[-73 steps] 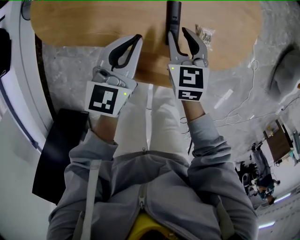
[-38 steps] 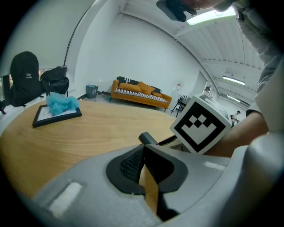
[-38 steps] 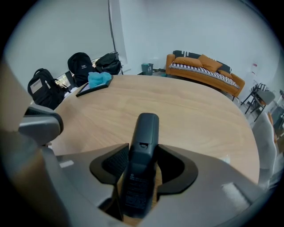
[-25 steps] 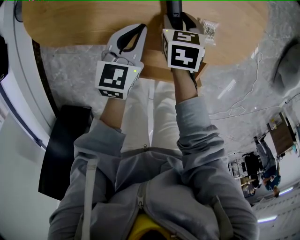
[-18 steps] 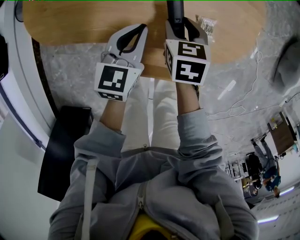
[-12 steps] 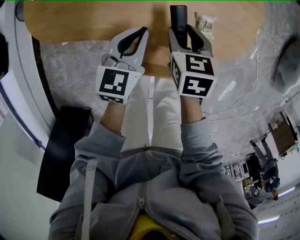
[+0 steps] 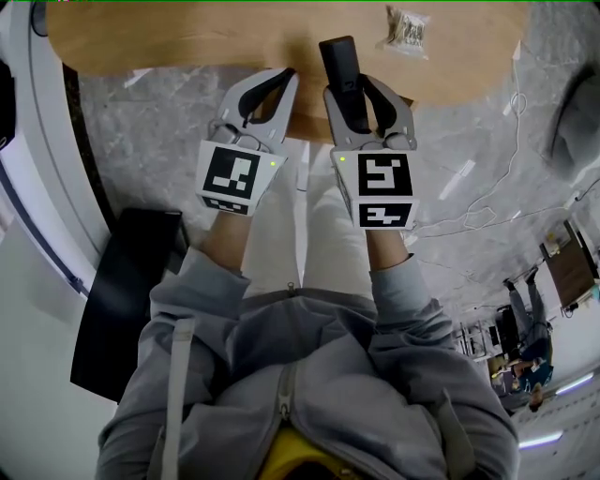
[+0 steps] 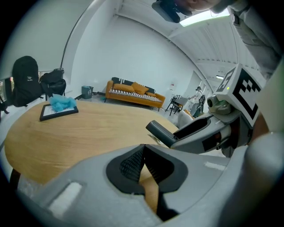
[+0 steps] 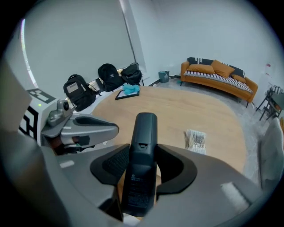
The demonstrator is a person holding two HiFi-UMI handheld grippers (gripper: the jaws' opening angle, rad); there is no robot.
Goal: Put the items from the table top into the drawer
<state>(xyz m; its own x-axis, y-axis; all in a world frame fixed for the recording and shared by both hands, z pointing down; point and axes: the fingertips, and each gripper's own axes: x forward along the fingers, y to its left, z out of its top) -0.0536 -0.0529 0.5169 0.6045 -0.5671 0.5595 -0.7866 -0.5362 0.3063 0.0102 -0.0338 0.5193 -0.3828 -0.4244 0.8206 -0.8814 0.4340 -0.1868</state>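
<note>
Right gripper (image 7: 352, 86): clamped on a black remote (image 7: 339, 70), pads pressing its two long sides.
Remote's long axis: it runs along the line your gripper points, slanting downward. Its far end stands past the fingertips and its near end is tucked back between the jaws.
Left gripper (image 7: 272, 82): jaws together with nothing between them. It sits just beside the right one, on its left, and carries no load.
Drawer (image 7: 307, 122): judged to be the wooden ledge jutting toward you from the tabletop's near edge, showing in the gap between your two grippers. It lies below the remote and slightly to its left. Your right hand is the one placed to deliver.
Coming move: judged a lowering toward you and inward. Keep the remote's length in line with the opening.
Tabletop (image 7: 187, 37): lies beyond the grippers.
Packet (image 7: 406, 28): lies on the tabletop, beyond and right of the remote and well apart from it, not yet stowed.
</note>
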